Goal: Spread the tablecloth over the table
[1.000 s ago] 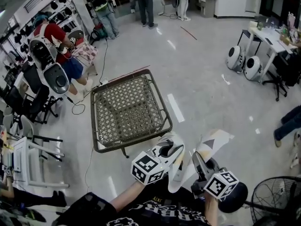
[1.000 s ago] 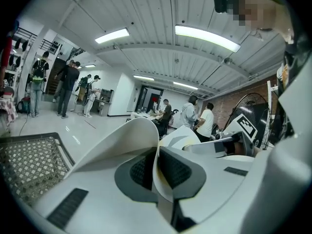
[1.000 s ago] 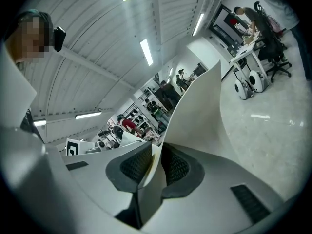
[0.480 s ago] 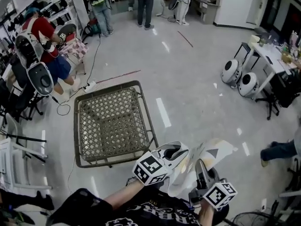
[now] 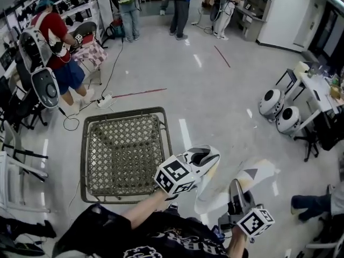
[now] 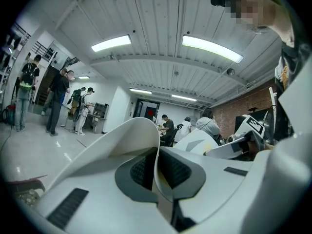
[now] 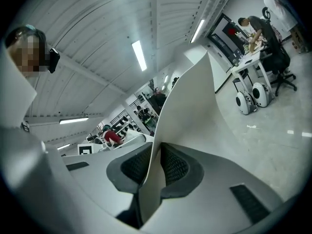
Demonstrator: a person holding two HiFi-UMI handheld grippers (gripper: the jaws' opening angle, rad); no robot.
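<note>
A square table point(image 5: 123, 155) with a woven lattice top and a dark metal frame stands on the glossy grey floor point(image 5: 215, 90). Just beyond its far edge lie a red tape line point(image 5: 138, 93) and a white power strip point(image 5: 105, 99).

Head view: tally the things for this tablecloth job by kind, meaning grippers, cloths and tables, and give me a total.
grippers: 2, the left gripper and the right gripper, each clamped on the cloth
tablecloth: 1
table: 1, lattice top uncovered
total: 4
</note>
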